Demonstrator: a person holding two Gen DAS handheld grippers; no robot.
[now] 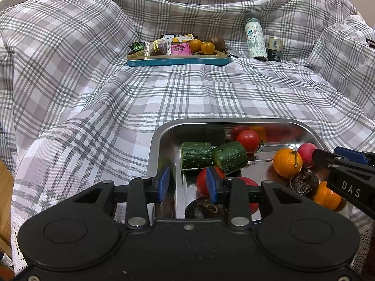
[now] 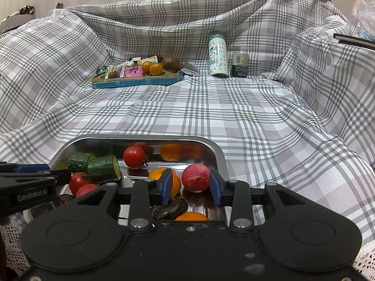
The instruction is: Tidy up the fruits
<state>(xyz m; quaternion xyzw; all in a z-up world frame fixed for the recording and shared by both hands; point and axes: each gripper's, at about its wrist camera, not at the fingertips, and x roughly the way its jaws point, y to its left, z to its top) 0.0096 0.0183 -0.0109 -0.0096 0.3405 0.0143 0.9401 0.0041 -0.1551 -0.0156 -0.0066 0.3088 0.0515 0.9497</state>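
Your left gripper [image 1: 187, 183] was open and held nothing, over the near left side of the steel tray [image 1: 161, 135]. Your right gripper [image 2: 191, 188] was open and empty too, near the tray's right rim, just behind a pink-red fruit [image 2: 195, 177] lying inside.

Nearest me I see the metal tray [image 2: 218, 154] on the cloth-covered surface [image 2: 234, 112], with cucumber pieces [image 2: 103, 167] at its left and an orange [image 2: 174, 180] right of them. Far behind sits the tin [image 2: 138, 82]; right of it stand a bottle [image 2: 218, 56] and a can [image 2: 239, 65].
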